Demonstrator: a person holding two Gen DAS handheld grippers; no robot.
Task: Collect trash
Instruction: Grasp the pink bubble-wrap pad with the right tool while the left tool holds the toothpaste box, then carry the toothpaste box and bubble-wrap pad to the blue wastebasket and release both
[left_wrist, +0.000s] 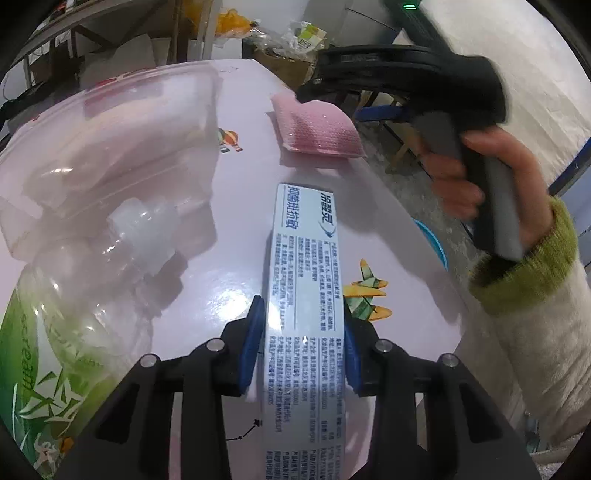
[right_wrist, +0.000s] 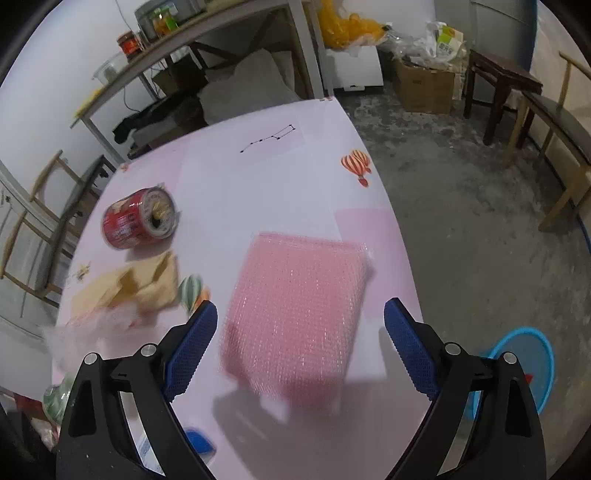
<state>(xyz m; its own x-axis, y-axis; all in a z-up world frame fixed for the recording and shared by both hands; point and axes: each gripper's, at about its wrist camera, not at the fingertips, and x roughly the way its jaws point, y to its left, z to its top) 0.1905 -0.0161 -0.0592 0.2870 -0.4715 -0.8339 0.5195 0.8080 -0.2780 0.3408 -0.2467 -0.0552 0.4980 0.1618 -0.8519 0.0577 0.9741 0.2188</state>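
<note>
On a pink table (right_wrist: 266, 173), the left gripper (left_wrist: 301, 347) has its blue pads pressed against both long sides of a white and blue toothpaste box (left_wrist: 301, 295), ready to lift it as trash; its Chinese print is too small to read. The right gripper (right_wrist: 301, 345) hangs spread wide over a pink bubble-wrap pouch (right_wrist: 295, 317), gripping nothing. A clear bottle (left_wrist: 92, 295) beside the box reads "scream".

Rough grey concrete floor (right_wrist: 461, 206), white walls (right_wrist: 55, 74). Dark wooden stool (right_wrist: 498, 85) far right, long shelf bench (right_wrist: 177, 48) far left, cardboard box (right_wrist: 424, 86) beyond.
</note>
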